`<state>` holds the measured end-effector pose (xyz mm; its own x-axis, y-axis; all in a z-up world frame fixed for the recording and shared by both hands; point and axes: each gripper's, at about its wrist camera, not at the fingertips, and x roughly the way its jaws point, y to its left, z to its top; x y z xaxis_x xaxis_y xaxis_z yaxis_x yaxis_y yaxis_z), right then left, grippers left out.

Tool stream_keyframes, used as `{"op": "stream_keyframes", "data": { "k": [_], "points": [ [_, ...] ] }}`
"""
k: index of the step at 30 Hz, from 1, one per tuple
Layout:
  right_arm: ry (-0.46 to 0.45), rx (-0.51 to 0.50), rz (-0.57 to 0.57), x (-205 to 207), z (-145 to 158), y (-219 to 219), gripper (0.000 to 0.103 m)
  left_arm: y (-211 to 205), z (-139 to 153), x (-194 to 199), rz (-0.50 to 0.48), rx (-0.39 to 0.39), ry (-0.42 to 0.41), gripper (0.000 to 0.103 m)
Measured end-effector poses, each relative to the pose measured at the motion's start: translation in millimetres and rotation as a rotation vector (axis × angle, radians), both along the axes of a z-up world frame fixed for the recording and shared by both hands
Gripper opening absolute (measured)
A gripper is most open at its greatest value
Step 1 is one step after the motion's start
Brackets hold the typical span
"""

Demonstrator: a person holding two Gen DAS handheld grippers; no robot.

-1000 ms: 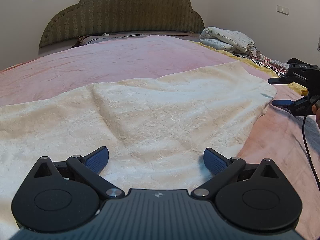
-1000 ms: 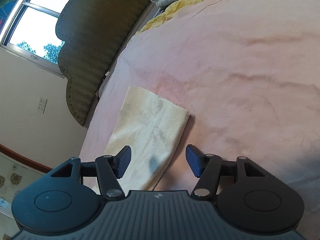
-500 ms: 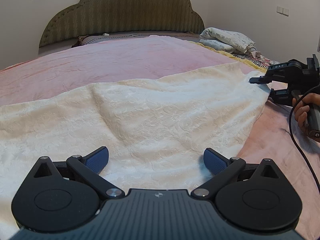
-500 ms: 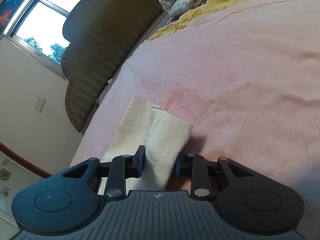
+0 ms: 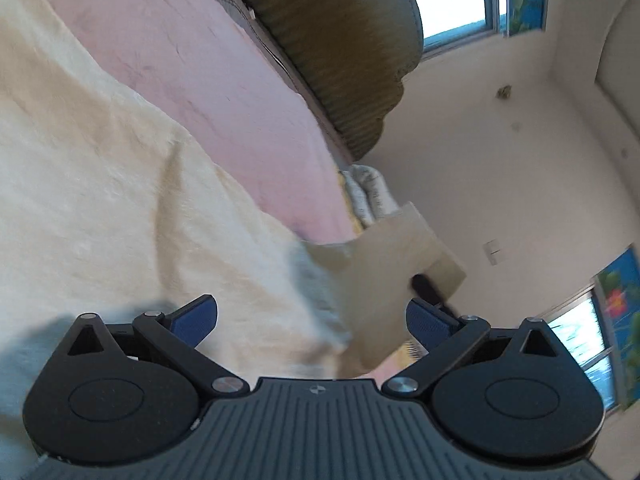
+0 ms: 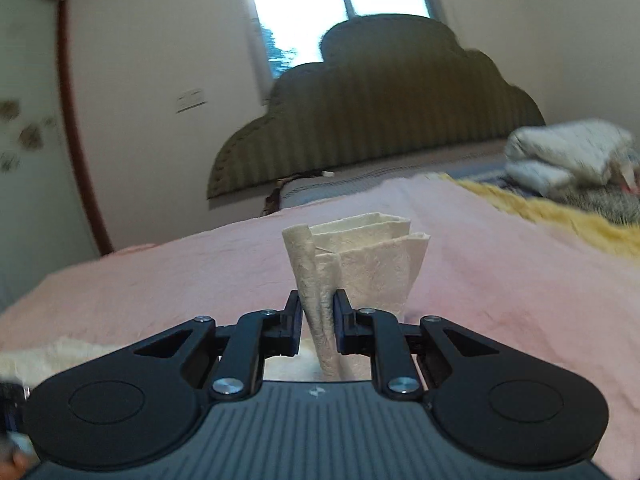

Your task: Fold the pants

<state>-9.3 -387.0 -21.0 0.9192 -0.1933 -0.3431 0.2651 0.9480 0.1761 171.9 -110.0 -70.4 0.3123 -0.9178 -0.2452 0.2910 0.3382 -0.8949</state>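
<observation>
The hem of the cream textured fabric pants (image 6: pixel 360 264) is pinched as the right tongs (image 6: pixel 317 314) are closing, above the pink bedspread (image 6: pixel 500 280). The left tongs (image 5: pixel 312 316) are spread, grasping nothing. Next, the hem probably needs carrying across toward the waist.

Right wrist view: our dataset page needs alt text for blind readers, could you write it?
The right gripper is closing its jaws on a bunched end of the cream pants, which stands up above a pink bedspread. Behind are a green scalloped headboard, a bright window and folded bedding at right.
</observation>
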Motion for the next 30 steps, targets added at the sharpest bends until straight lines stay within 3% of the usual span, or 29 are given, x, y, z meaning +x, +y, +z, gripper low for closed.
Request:
{"op": "stream_keyframes", "data": {
  "k": [2,4,10,13,14,15,17,20,21,23,24,26,30],
  "points": [
    [0.001,-0.141,0.099,0.3,-0.3,39.1,0.015,-9.4,-4.6,13.0,-0.040,-0.094,0.103,0.103],
    [0.027,-0.229,0.167,1.0,-6.0,70.0,0.015,-19.9,-10.2,21.3,-0.057,-0.127,0.175,0.103],
    [0.096,-0.403,0.304,-4.4,-25.0,127.6,0.016,-34.9,-28.9,32.8,0.008,-0.166,0.260,0.102],
    [0.147,-0.540,0.336,-5.1,-37.5,144.5,0.019,-38.5,-37.7,43.7,0.006,-0.174,0.327,0.085],
    [0.162,-0.595,0.333,-4.2,-42.6,149.6,0.028,-39.5,-39.8,46.2,0.004,-0.160,0.343,0.080],
    [0.183,-0.636,0.335,-2.3,-47.4,154.3,0.048,-41.9,-40.0,48.6,0.006,-0.143,0.354,0.078],
    [0.214,-0.703,0.324,1.3,-56.4,159.6,0.068,-43.8,-38.9,51.1,0.005,-0.128,0.348,0.076],
    [0.218,-0.703,0.332,5.1,-58.4,162.4,0.062,-53.6,-35.5,58.5,-0.001,-0.078,0.331,0.065],
    [0.220,-0.679,0.330,5.3,-58.0,161.6,0.045,-56.1,-35.3,59.4,-0.006,-0.065,0.328,0.063],
    [0.231,-0.670,0.310,6.3,-58.9,163.0,0.030,-59.5,-34.6,59.7,-0.013,-0.049,0.320,0.055],
    [0.228,-0.678,0.308,5.6,-58.6,164.4,0.027,-61.3,-33.3,59.4,-0.023,-0.044,0.304,0.038],
    [0.220,-0.697,0.313,3.1,-56.2,170.2,0.023,-60.7,-28.5,54.8,-0.030,0.003,0.243,0.013],
    [0.208,-0.692,0.342,-3.7,-48.0,175.7,0.021,-46.9,-3.8,34.3,0.004,0.098,0.029,0.008]
  ]
}}
